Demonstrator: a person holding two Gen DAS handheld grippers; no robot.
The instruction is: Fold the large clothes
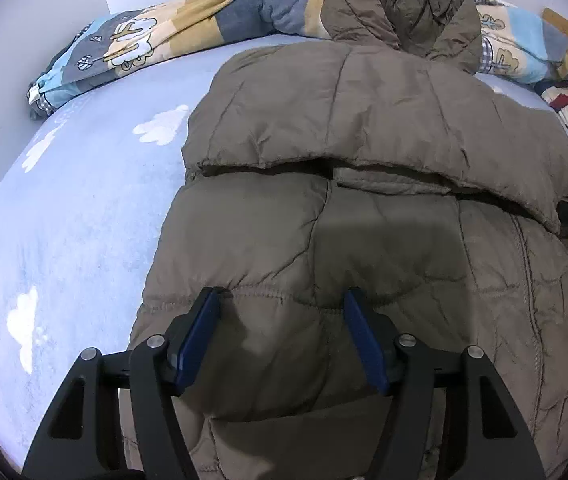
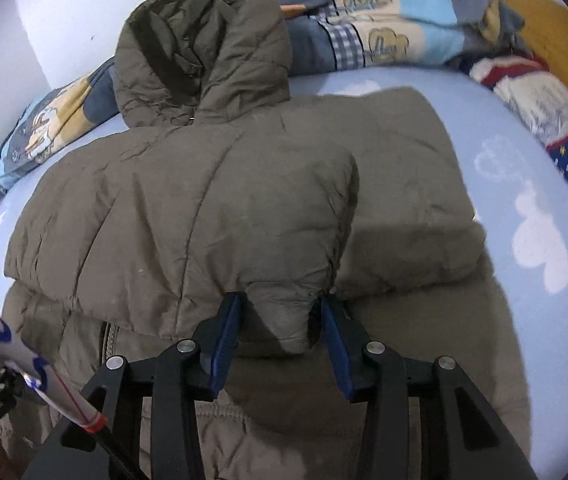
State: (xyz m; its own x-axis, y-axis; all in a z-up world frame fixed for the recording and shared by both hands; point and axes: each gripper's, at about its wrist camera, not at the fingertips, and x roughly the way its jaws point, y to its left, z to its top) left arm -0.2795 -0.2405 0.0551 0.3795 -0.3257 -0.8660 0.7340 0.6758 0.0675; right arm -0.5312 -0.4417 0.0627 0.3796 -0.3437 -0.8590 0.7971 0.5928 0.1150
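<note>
The brown puffer jacket (image 1: 364,208) lies spread on the bed, hood (image 2: 203,48) toward the far wall, and a sleeve (image 2: 211,220) is folded across its body, so that the bulk sits in a stacked band with its edge running crosswise in the left wrist view. That arrangement looks deliberate: with the sleeve brought inward, the coat narrows into a rectangle that can be doubled over. The right gripper (image 2: 279,320) has a tuft of the cuff between its blue pads, the jaws drawn in toward the fabric, though a gap shows on either side of the tuft, so I cannot tell whether it truly pinches or is about to let go; it appears to be placing the cuff where the fold should end. The left gripper (image 1: 281,312) hangs just above the lower body of the jacket with its jaws wide apart and nothing between them, probably ready to press the padding flat or take the hem. Beneath is a pale blue sheet (image 1: 63,220) with white clouds, and a rolled patterned quilt (image 1: 163,36) lies against the wall behind the hood, leaving the middle of the bed for folding.
</note>
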